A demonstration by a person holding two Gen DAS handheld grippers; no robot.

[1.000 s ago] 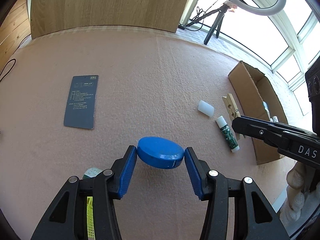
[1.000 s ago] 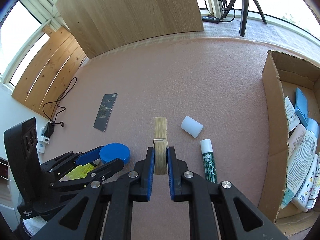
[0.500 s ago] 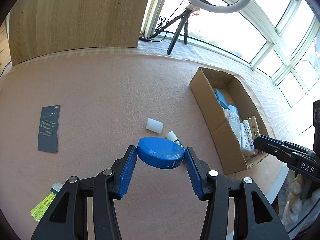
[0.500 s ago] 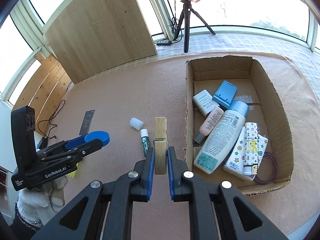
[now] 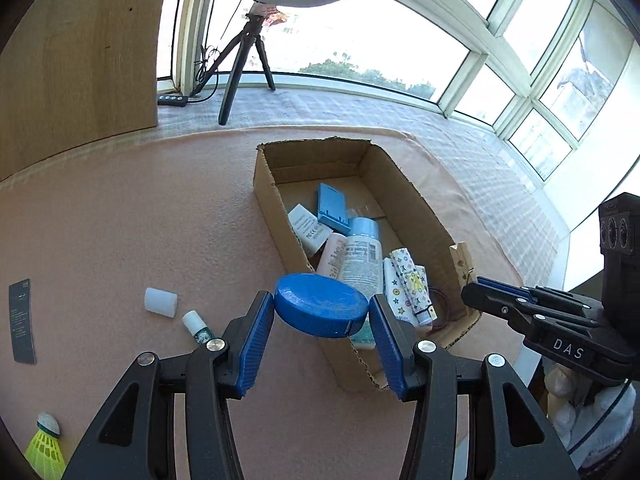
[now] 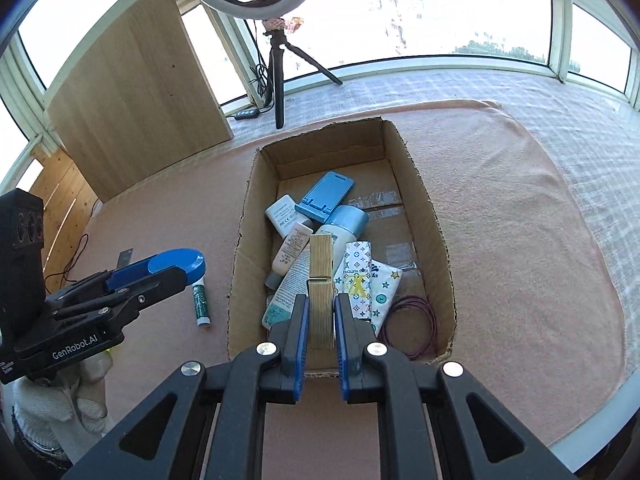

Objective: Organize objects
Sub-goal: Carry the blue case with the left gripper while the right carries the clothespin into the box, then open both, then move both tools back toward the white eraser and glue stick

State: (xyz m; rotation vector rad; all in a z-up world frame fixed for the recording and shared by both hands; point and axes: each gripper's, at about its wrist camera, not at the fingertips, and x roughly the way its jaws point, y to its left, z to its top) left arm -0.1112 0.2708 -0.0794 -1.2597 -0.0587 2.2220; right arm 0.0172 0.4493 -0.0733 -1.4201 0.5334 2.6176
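From the left wrist, I see my left gripper (image 5: 321, 312) clamped on the blue round tin (image 5: 320, 310), above the cardboard box's (image 5: 268, 200) near corner. From the right wrist, my right gripper (image 6: 321, 312) pinches the wooden clothespin (image 6: 321, 276) over the box's contents.

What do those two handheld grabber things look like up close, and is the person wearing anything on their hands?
Each tool, left and right, is matte black plastic with two long fingers lined with ribbed blue pads and silver screws at the joints. The right one carries white lettering "DAS"; the left reads "GenRobot.AI". Each carries a black box with small lenses. No cables show. Both hands wear white knitted gloves.
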